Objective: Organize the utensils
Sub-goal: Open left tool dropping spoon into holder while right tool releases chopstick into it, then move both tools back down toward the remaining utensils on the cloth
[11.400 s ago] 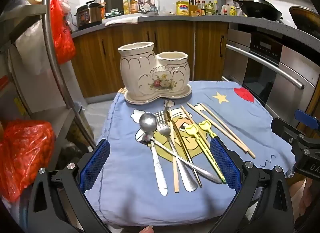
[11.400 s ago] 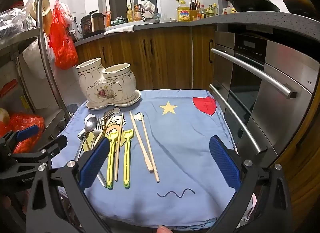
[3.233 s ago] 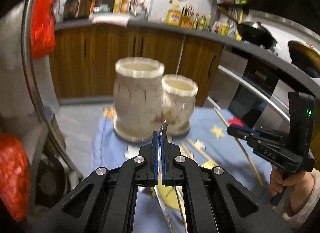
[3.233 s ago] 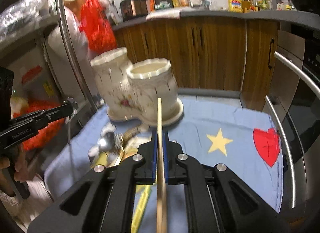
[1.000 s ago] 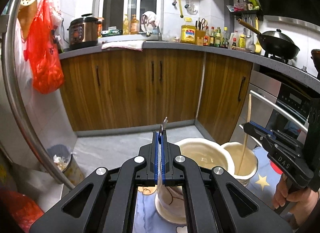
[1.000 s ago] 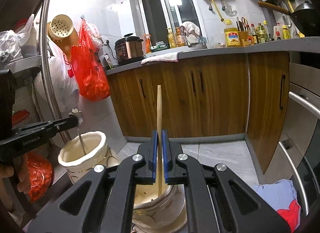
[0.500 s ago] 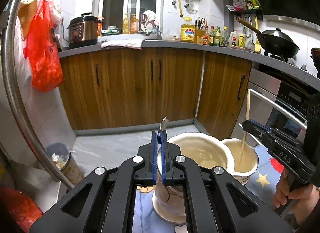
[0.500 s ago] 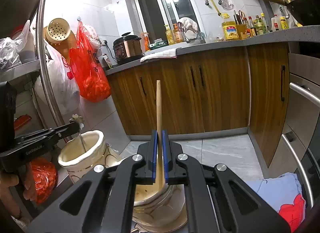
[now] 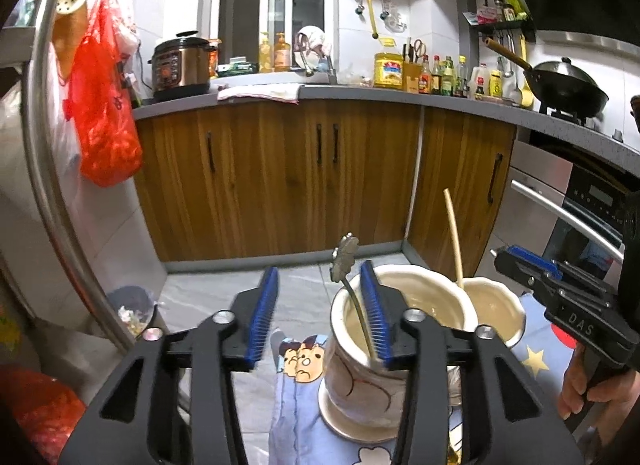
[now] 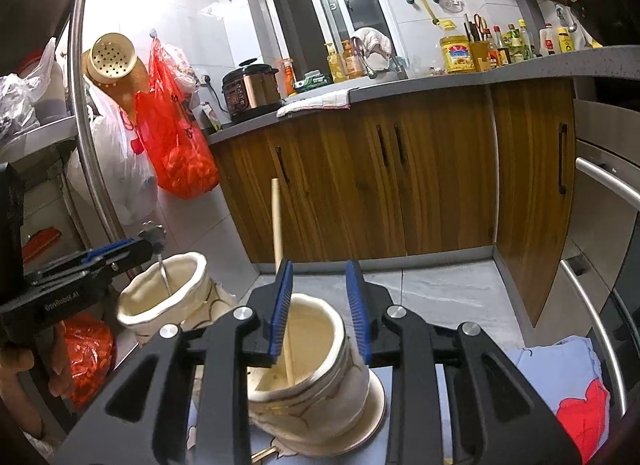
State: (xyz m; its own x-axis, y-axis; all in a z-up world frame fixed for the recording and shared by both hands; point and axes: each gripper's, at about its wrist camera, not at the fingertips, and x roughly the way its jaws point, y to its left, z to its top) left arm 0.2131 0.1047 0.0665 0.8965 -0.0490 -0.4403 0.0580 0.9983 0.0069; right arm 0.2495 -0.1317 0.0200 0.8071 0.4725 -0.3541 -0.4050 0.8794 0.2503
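A cream ceramic two-cup holder [image 9: 360, 369] stands on the blue cartoon cloth [image 9: 296, 417]. My left gripper [image 9: 320, 289] hangs over the larger cup, its jaws opening. A metal utensil [image 9: 345, 259] stands in that cup, free, its ornate handle leaning against the right pad. In the right wrist view my right gripper [image 10: 319, 293] is above the smaller cup [image 10: 316, 349], jaws opening too. The wooden chopstick [image 10: 276, 217] stands in this cup, resting on the left pad, not squeezed. Each gripper shows in the other's view: the right gripper [image 9: 516, 259] and the left gripper [image 10: 136, 249].
A steel rack pole [image 9: 52, 185] with a red bag [image 9: 104, 113] rises on the left, a bin [image 9: 132, 309] on the floor below. Wooden cabinets [image 9: 280, 177] stand behind and an oven handle [image 9: 568, 213] on the right. A hand [image 9: 588, 393] grips the right tool.
Both pairs of jaws have parted. The metal utensil and the chopstick, pinched half a second ago, now stand loose in their cups.
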